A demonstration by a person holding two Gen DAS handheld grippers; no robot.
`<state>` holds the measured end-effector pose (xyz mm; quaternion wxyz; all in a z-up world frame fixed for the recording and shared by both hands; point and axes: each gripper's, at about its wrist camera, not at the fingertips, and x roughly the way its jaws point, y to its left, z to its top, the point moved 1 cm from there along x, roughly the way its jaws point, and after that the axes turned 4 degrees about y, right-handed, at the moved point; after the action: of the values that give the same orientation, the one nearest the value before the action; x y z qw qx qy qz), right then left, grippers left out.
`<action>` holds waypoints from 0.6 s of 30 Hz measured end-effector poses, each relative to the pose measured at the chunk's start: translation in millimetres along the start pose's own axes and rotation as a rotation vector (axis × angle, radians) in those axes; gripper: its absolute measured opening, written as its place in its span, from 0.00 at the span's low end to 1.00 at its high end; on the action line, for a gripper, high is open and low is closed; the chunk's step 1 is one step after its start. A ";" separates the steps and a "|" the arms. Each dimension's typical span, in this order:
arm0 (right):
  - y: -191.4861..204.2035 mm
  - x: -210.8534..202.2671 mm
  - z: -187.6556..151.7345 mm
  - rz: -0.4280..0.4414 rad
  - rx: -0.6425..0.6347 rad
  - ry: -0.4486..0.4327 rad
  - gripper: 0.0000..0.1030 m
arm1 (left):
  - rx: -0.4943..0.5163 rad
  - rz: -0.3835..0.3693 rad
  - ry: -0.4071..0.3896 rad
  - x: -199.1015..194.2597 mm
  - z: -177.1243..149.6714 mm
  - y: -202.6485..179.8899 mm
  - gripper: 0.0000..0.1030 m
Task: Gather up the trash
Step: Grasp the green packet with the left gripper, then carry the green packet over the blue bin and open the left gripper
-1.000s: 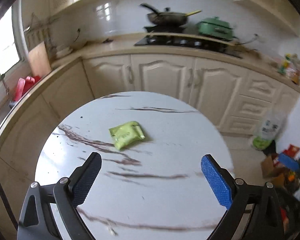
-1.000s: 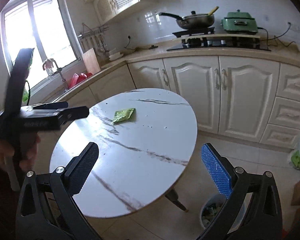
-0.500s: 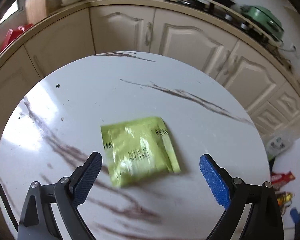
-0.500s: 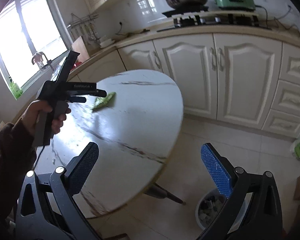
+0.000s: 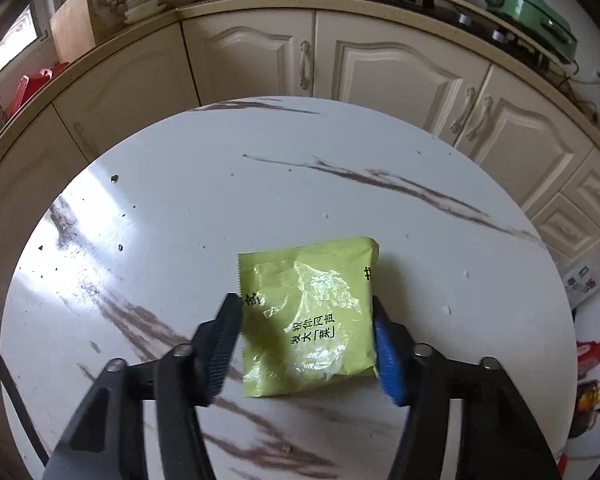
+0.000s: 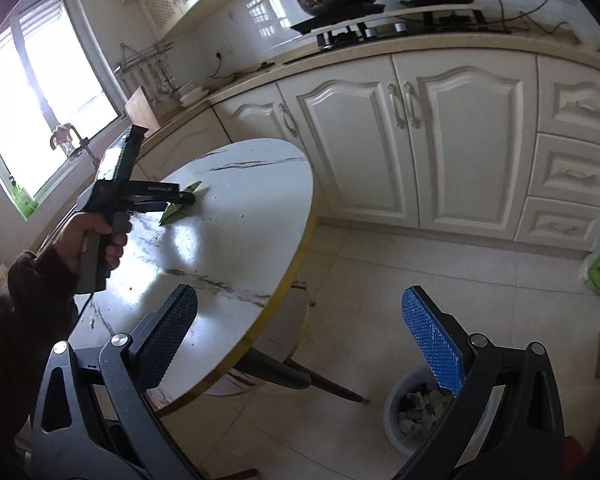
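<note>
Currently the grasp step is in hand: on the round marble table (image 5: 380,152) lies the green packet (image 5: 312,316), and the left gripper (image 5: 306,344) – jaws just closing – brackets its two edges, contact uncertain. Next – squeeze firmly, lift, carry to the bin (image 6: 396,412). Right gripper (image 6: 300,336) hangs open, empty.

The round tabletop (image 5: 340,200) is bare all round the green packet (image 5: 308,316), save a few dark crumbs (image 5: 114,178) towards its left side, so a claw could come in over it from any side. The left claw (image 5: 306,344) has just been closing and now flanks the packet, its fingers at the packet's two edges. Beyond the far rim the cabinet doors (image 5: 400,80) stand close, leaving only a narrow gap there. The right claw (image 6: 300,344) hangs wide open over the near rim and open floor (image 6: 420,280). Below it the table legs (image 6: 300,376) splay outward, with a waste bin (image 6: 416,408) standing just beside them.
</note>
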<state>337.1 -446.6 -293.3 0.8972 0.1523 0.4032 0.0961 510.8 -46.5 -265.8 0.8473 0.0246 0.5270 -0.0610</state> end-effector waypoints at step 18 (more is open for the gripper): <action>-92.4 -35.0 -78.5 -0.185 0.153 0.023 0.99 | 0.332 -0.184 -0.152 -106.9 -89.6 -176.9 0.08</action>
<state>259.6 -528.0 -350.8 0.8834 0.1813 0.4319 -0.0164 361.5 -204.1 -205.7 0.8598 0.1109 0.4443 -0.2260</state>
